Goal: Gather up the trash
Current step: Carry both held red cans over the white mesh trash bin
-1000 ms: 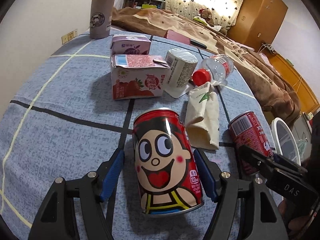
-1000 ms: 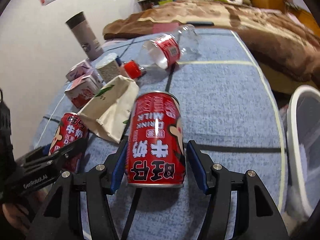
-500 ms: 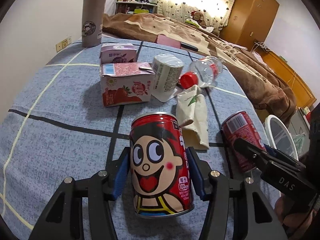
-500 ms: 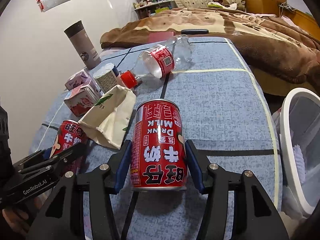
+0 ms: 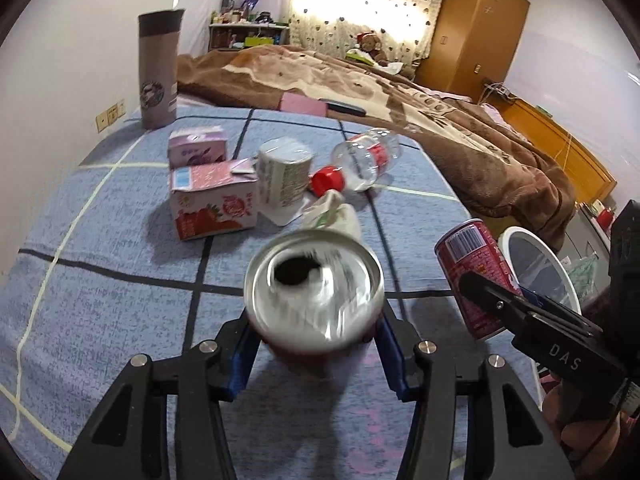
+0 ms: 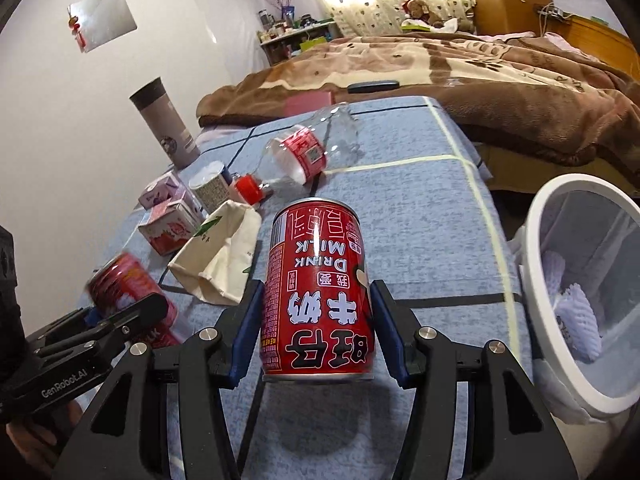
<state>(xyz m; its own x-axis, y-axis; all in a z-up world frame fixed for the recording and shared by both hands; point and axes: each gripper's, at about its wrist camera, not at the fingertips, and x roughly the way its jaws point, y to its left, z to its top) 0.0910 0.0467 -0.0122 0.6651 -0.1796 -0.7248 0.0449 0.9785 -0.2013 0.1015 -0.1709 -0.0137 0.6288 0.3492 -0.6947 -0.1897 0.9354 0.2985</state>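
Both claws are loaded: the left gripper [image 5: 316, 354] clamps a tipped, blurred red milk can [image 5: 314, 294], its jaws having just squeezed in, while the right gripper [image 6: 318, 334] pinches an upside-down red milk can [image 6: 318, 300] above the blue tablecloth [image 6: 420, 240]. The white bin [image 6: 536, 280] waits just right with only foam wrappers inside. Strawberry milk carton [image 5: 214, 204], purple carton [image 5: 196, 150], paper cup [image 5: 282, 174], plastic bottle [image 5: 366, 158] and paper bag [image 6: 218, 256] are yet to be collected.
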